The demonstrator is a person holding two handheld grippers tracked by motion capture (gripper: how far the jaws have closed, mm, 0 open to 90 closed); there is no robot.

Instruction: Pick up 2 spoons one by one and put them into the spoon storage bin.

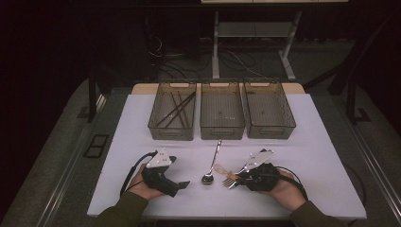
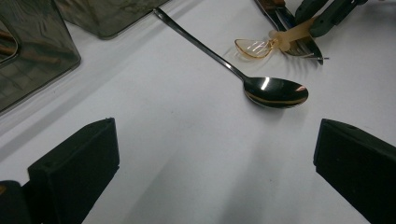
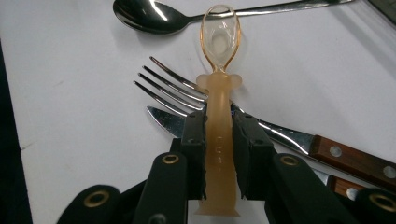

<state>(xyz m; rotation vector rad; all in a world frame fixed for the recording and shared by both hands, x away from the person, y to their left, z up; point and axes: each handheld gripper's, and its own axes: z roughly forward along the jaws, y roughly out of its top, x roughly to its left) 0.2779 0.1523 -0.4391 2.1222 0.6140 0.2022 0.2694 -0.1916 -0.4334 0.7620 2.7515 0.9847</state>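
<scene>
– What have you got in your right gripper (image 3: 219,135)?

– The amber plastic spoon (image 3: 219,93). Your jaws are closed on its handle from both sides, bowl sticking out ahead, low over the fork (image 3: 168,91) and knife (image 3: 299,140) on the white table (image 1: 302,142).

– How's your right hand (image 1: 279,187) set?

– Resting low at the near edge, gripper pointing left toward the metal spoon (image 1: 210,170).

– And your left gripper (image 2: 210,154)?

– Jaws wide apart, nothing between them, aimed at that metal spoon. Three bins (image 1: 222,113) stand beyond.
</scene>
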